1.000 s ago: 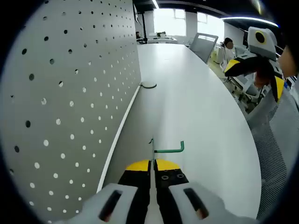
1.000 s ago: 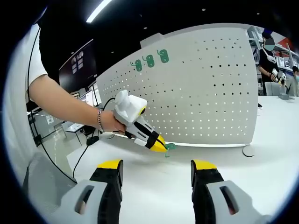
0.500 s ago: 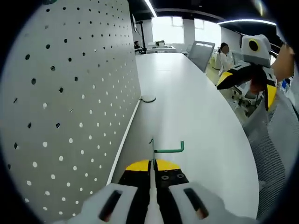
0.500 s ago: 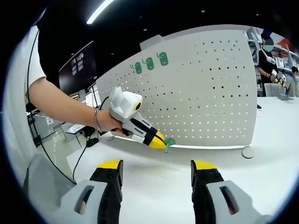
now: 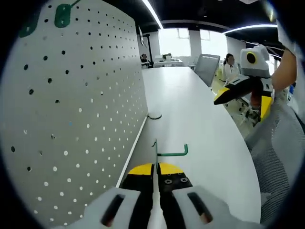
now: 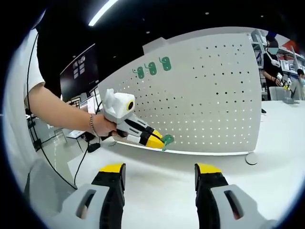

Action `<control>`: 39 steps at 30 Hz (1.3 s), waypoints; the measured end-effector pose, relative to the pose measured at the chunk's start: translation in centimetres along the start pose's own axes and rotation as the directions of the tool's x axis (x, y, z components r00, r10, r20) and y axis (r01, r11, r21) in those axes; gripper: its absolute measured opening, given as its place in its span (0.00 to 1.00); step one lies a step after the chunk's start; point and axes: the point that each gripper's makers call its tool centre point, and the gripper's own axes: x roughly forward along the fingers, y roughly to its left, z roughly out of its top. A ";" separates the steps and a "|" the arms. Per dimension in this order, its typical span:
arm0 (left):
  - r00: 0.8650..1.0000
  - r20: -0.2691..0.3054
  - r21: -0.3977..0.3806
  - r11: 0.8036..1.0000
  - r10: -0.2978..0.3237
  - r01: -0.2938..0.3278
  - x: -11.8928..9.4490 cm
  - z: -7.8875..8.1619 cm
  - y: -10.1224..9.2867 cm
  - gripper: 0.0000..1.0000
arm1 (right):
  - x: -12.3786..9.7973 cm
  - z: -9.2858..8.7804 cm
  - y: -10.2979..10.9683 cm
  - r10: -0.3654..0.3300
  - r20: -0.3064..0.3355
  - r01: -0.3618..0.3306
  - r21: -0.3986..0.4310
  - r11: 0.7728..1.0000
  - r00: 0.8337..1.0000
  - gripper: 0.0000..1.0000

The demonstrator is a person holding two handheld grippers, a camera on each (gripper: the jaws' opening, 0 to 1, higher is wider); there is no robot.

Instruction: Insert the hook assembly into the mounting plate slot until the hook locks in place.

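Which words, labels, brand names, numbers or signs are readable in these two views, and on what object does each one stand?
No text can be read in these views.
The dark screen behind the person's arm shows small pale marks, too blurred to read.
The pegboard, its green hooks and both grippers carry no visible lettering.

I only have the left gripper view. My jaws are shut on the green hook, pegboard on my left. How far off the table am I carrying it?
Observer: In the right gripper view the left gripper holds the green hook just above the white table, near the pegboard's bottom edge.
Operator: Anything already mounted on the board?
Observer: Three green hooks hang in a row near its top edge, well above yours.
Operator: And the right gripper?
Observer: The right gripper is open with nothing between its jaws, pointing at the board.
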 end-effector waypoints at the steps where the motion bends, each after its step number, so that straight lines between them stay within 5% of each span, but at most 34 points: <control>1: 1.000 0.012 0.007 1.000 0.008 -0.008 -0.2 0.2 0.1 0.02 | 0.0 0.1 0.0 0.001 0.001 -0.001 -0.007 1.000 1.000 0.57; 19: 0.985 0.143 -0.028 0.995 0.098 -0.095 -4.5 2.6 0.3 0.02 | 0.4 0.9 0.7 0.016 0.020 -0.016 -0.008 1.000 1.000 0.57; 35: 0.944 0.277 -0.052 0.984 0.180 -0.172 -8.9 5.2 -0.6 0.02 | 0.6 0.7 1.2 0.028 0.018 -0.028 0.002 1.000 0.999 0.56; 39: 0.923 0.325 -0.088 0.978 0.206 -0.187 -9.8 5.9 -0.9 0.02 | 0.6 0.8 1.1 0.025 0.025 -0.025 0.012 1.000 0.999 0.57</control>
